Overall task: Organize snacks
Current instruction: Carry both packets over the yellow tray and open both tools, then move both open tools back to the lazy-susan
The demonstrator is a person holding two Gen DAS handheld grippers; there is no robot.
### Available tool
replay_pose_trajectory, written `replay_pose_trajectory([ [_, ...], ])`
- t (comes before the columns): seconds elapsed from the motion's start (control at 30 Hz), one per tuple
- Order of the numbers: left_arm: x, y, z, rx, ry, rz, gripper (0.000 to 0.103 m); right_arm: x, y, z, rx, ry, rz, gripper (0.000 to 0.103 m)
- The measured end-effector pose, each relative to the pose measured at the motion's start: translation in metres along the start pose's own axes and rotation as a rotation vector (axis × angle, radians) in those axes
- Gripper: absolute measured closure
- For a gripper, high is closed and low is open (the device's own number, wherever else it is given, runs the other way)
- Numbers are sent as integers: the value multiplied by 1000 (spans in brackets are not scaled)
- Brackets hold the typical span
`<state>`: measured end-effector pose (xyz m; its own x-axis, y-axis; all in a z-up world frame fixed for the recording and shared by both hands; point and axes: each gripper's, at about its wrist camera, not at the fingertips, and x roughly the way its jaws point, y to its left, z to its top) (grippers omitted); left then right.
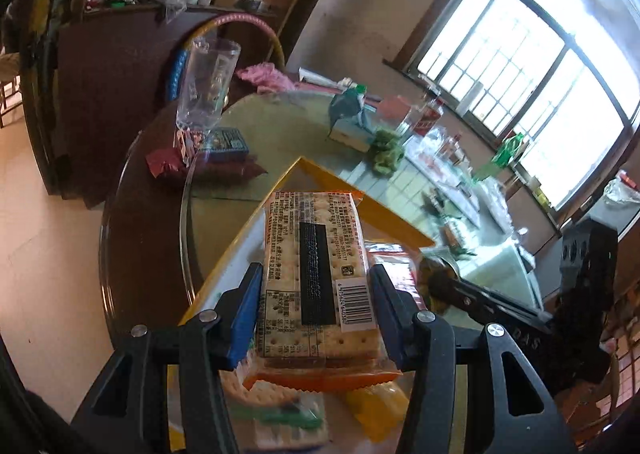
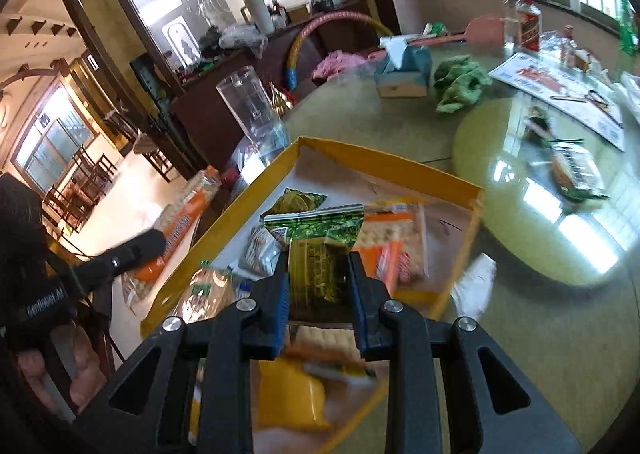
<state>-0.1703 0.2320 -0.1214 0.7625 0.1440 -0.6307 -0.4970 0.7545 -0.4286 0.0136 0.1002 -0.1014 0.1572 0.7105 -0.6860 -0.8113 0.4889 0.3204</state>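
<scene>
The left gripper is closed on a cracker pack, a flat clear wrapper with orange ends, a barcode label and a dark strip along its middle; the blue pads are pressed against its two long sides, and the pack is held level above the near-left part of the yellow-rimmed box. The right gripper is clamped on a green-and-gold foil packet, crinkled and glossy, held upright over the same box, its pads touching the packet's side edges. Inside the box, a shallow square cardboard tray with a pale floor and low yellow walls, several snacks are seen lying loose: an orange cracker packet just right of the foil packet, a small silver sachet to its left, a green-labelled cracker pack near the left wall, and a yellow pouch at the near end. Bare floor is left toward the far corner. Beyond the box's far wall, a clear plastic cup stands upright near the table edge, and the green glass table lies open to the right, where one more snack packet is seen well apart.
</scene>
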Motion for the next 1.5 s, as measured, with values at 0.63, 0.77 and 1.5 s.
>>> replay_pose_trajectory([
  [0.63, 1, -8, -1, 60, 48, -21, 24, 3, -4, 9, 66, -62, -11, 33],
  [0.77, -12, -41, -10, 140, 10, -24, 24, -45, -31, 1, 116, -152, -21, 29],
  [1.5, 14, -178, -72, 262, 102, -90, 24, -143, -190, -72, 290, -178, -77, 14],
])
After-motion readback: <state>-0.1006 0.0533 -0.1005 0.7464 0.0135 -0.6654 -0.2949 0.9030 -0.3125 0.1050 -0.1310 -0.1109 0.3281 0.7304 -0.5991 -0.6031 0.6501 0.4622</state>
